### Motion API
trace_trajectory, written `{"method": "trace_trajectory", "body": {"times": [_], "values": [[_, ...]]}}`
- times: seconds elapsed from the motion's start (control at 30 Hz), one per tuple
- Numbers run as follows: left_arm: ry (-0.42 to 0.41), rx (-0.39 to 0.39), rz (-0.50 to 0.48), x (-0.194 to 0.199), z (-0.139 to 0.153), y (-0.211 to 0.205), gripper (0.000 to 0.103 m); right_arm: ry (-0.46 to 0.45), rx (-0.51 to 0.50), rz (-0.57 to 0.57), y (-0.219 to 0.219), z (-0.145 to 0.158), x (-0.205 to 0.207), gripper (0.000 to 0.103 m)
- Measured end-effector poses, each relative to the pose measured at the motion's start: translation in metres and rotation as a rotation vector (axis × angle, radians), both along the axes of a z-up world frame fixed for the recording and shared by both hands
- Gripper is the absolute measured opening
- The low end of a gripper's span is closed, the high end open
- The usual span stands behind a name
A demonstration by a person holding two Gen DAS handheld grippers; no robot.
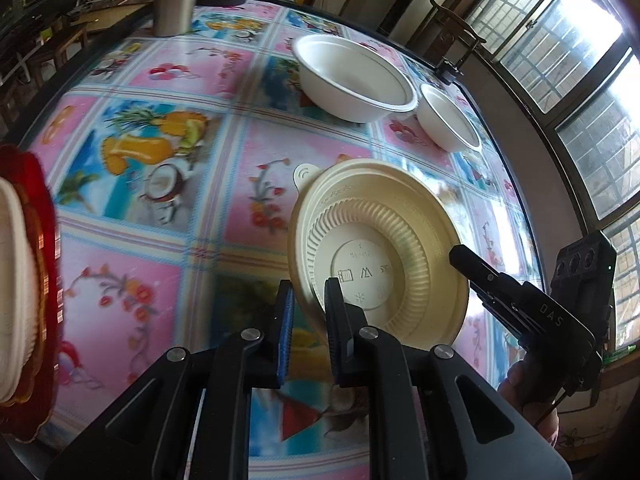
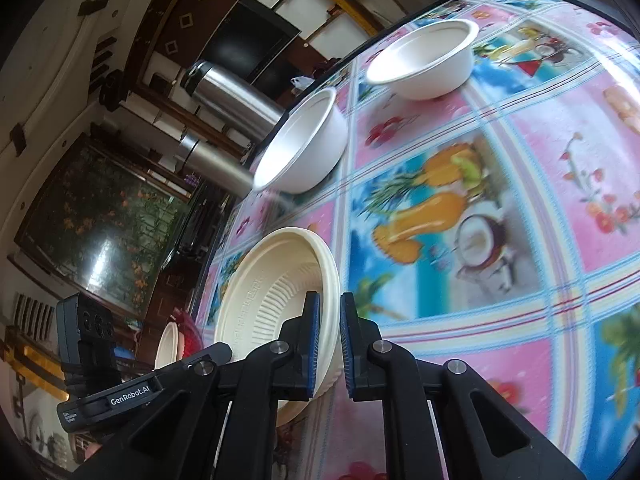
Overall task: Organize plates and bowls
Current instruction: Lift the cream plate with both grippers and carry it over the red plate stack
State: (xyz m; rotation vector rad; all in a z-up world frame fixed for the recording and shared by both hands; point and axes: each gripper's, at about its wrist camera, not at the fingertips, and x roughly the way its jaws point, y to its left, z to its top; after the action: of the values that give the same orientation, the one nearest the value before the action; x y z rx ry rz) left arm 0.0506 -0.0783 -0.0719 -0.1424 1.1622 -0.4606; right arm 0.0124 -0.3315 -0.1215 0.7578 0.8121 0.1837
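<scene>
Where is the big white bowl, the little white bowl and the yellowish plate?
big white bowl (image 1: 356,76), left wrist view, on its inside.
little white bowl (image 1: 450,118), left wrist view, on its inside wall.
yellowish plate (image 1: 384,248), left wrist view, on its ribbed underside.

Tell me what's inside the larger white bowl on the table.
The larger white bowl looks empty: only bare white wall and floor show. Its near wall hides a strip of the inside.
</scene>
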Motion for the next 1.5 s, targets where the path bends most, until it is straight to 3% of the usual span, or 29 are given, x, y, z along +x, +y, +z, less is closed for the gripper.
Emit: {"method": "trace_trajectory", "body": {"times": [0.5,0.93,1.17,1.37,1.5], "values": [[-0.035,0.013,0.021,-0.025,-0.001,0.045,0.014,-0.017,-0.015,0.056,0.045,-0.001,-0.013,0.011],[-0.047,0.030,-0.034,-0.043,0.002,0.046,0.014,-0.002,-0.010,0.048,0.051,0.013,-0.044,0.011],[-0.161,-0.010,0.011,-0.047,0.046,0.073,0.013,-0.082,-0.037,0.065,0.075,0.053,-0.037,0.011],[-0.285,0.012,0.134,-0.051,0.083,0.126,0.013,-0.120,-0.037,0.166,0.130,0.073,-0.005,0.011],[-0.306,0.027,0.213,-0.052,0.091,0.162,0.013,-0.118,-0.018,0.241,0.170,0.076,0.016,0.011]]}}
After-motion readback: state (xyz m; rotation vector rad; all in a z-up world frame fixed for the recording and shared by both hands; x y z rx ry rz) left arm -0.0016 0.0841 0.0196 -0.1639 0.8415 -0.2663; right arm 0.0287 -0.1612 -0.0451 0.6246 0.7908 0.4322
